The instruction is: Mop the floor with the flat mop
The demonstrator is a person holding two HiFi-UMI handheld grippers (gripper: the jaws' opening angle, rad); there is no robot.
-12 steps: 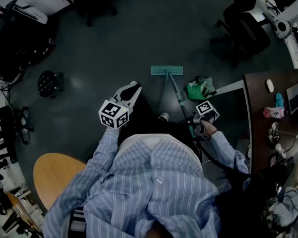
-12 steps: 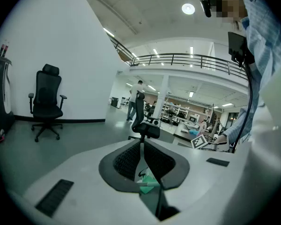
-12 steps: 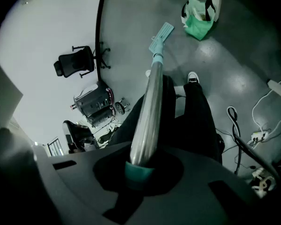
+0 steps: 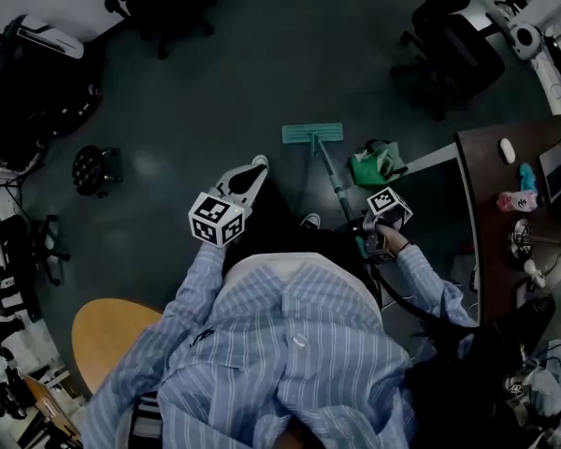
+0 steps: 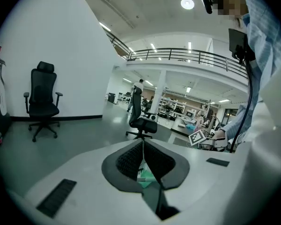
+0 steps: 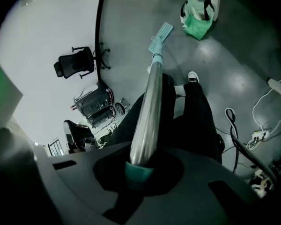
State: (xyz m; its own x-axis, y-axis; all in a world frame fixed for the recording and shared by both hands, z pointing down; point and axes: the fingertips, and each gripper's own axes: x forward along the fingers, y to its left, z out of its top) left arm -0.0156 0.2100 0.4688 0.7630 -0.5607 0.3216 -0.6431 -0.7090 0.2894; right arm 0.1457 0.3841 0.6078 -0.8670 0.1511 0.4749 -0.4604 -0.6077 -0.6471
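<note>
Mop handle [image 6: 149, 102] end inside right tool [image 6: 139, 170]

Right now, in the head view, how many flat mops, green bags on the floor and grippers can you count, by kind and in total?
flat mop: 1
green bag: 1
grippers: 2 (left gripper, shut and empty; right gripper, shut on the mop's handle)
Total: 4
</note>
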